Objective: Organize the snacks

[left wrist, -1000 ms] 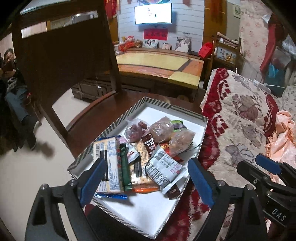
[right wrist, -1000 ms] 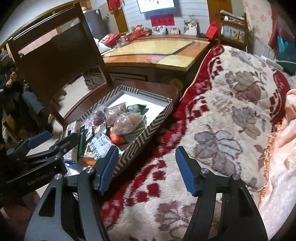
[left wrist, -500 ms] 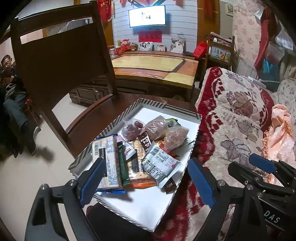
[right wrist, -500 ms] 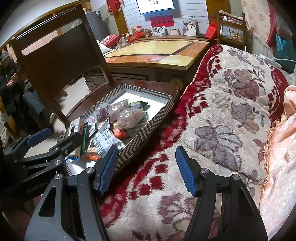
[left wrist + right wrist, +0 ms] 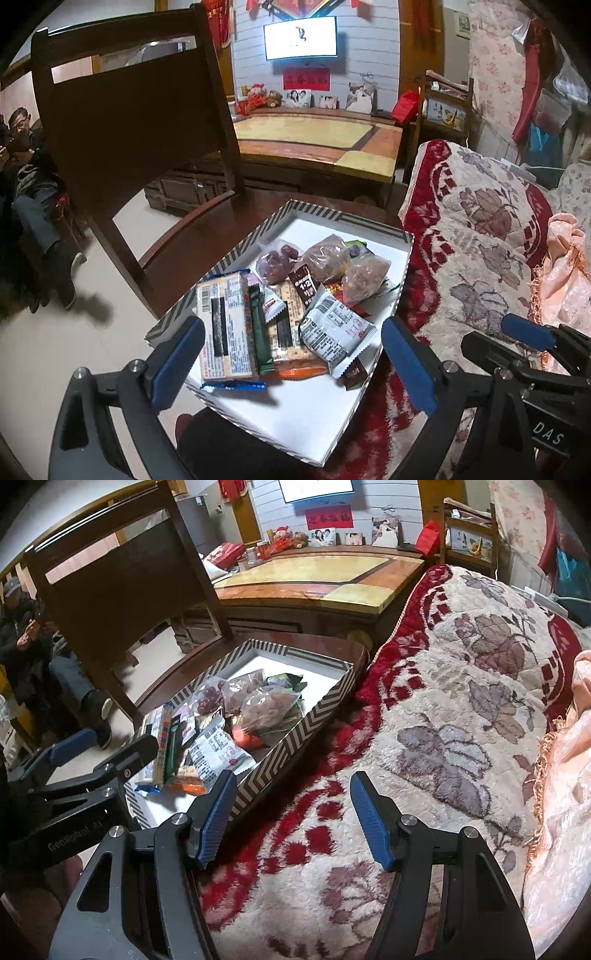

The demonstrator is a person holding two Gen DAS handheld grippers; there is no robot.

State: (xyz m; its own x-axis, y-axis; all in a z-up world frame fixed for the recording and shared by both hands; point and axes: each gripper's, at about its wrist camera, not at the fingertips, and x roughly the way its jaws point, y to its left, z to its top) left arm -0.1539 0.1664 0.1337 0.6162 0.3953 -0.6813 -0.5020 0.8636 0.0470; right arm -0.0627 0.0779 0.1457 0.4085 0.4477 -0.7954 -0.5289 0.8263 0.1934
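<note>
A striped-edged white box tray (image 5: 325,212) rests on a dark wooden chair seat (image 5: 207,236) and holds several snack packets: a cracker pack (image 5: 225,328), a grey-white packet (image 5: 334,332), clear bags of dried fruit (image 5: 325,258). The tray also shows in the right wrist view (image 5: 295,738). My left gripper (image 5: 291,354) is open and empty, raised above the tray's near end. My right gripper (image 5: 295,812) is open and empty over the red floral blanket (image 5: 443,709), right of the tray.
The chair back (image 5: 129,110) rises at left. A low wooden table (image 5: 317,144) stands behind the chair. A pink cloth (image 5: 565,273) lies on the blanket at right. A seated person (image 5: 29,177) is at far left.
Both grippers have pulled back and up a little from the tray, so the tray looks smaller and lower. The snacks have not moved and both grippers stay open.
</note>
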